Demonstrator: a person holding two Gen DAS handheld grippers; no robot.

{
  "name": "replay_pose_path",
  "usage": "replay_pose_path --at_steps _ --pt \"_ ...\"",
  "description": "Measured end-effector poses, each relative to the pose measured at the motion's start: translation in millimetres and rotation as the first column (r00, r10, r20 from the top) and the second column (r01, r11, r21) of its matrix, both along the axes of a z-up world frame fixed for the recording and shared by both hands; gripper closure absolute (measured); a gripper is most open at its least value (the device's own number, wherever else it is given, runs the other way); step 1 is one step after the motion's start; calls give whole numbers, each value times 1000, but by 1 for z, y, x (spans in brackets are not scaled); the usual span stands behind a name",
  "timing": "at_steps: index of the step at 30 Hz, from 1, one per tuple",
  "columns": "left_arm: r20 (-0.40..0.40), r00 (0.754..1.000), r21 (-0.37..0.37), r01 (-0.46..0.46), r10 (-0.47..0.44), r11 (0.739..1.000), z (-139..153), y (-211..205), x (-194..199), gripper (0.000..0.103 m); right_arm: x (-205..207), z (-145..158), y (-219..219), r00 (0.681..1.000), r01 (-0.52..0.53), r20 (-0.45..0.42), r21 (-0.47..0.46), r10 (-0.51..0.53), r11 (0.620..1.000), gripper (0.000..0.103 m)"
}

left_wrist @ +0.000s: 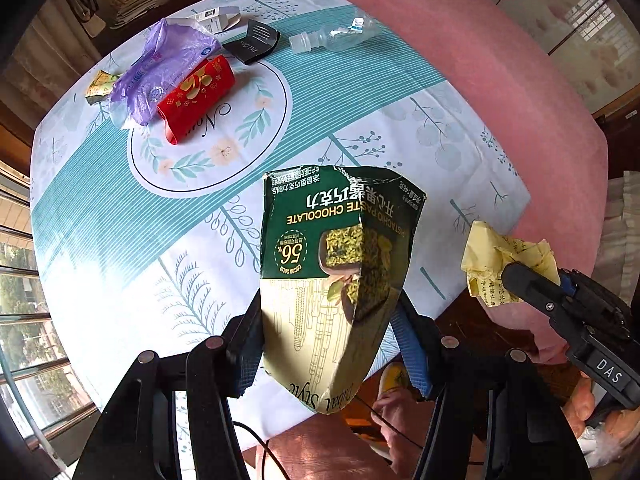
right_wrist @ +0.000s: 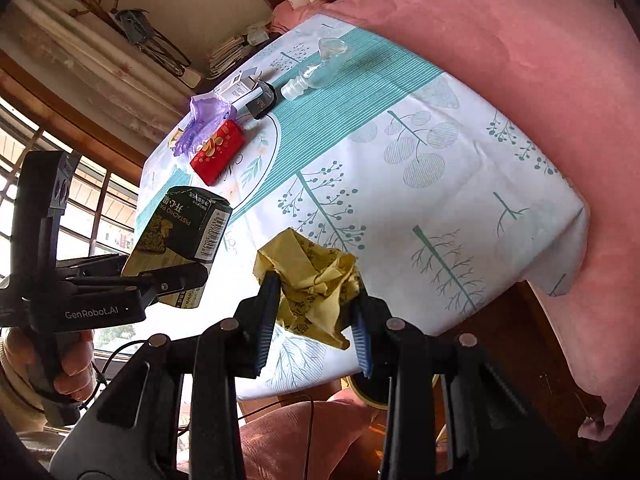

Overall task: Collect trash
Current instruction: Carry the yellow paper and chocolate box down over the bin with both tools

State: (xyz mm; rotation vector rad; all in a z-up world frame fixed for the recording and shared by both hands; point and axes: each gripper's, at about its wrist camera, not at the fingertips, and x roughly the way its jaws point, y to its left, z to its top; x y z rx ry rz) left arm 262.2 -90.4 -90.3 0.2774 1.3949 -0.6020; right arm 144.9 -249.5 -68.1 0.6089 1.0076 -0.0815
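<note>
**Two pieces of trash lifted, six left on the cloth**

Two grippers are in view, each carrying one item. The left gripper (left_wrist: 332, 332) has its two jaws clamped on a flattened green and cream cardboard chocolate box (left_wrist: 340, 264), printed upside down with a pistachio picture and "56%"; the box is creased down its middle, torn along its far edge, and stands up off the table. The right gripper (right_wrist: 316, 316) pinches a crumpled yellow paper sheet (right_wrist: 310, 284) with dark printed characters, wadded into a loose ball between the blue-ribbed pads. In the left wrist view that yellow wad sits at about 3 o'clock from the box, well apart from it.

On the white and teal leaf-print tablecloth (left_wrist: 360, 120) six loose pieces remain, clustered toward 11 and 12 o'clock from the box: one red and gold printed packet (left_wrist: 196, 100), one crinkled purple plastic bag (left_wrist: 168, 68) touching the red packet's far side, one small folded yellow-green wrapper (left_wrist: 98, 86) at the bag's left, one opened white carton (left_wrist: 216, 18) beyond the bag, one black folded card box (left_wrist: 256, 40) just right of the carton, and one clear plastic bottle (left_wrist: 332, 36) lying on its side further right

A pink blanket (left_wrist: 520, 80) covers the bed past the cloth
</note>
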Motion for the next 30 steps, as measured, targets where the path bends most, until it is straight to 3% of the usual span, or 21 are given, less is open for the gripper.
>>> replay_pose_path --at_steps 9,15,21,25,30 --pt "-23 994 6 -110 110 994 -8 -11 -122 44 -107 27 -30 988 -146 35 -58 148 988 73" --pt "-57 989 24 -133 134 991 -24 -28 -186 44 -169 20 -44 980 -198 11 -65 199 978 73" --pt "-60 991 55 -116 119 992 -44 -38 -221 44 -204 -8 -46 976 -217 -26 -24 217 976 73" --pt "-64 990 56 -123 127 991 -64 -38 -233 44 -216 -44 -43 977 -195 -82 21 196 981 73" --pt "-78 986 76 -144 150 987 -109 -32 -241 44 -221 -99 -41 972 -166 -161 57 173 984 73"
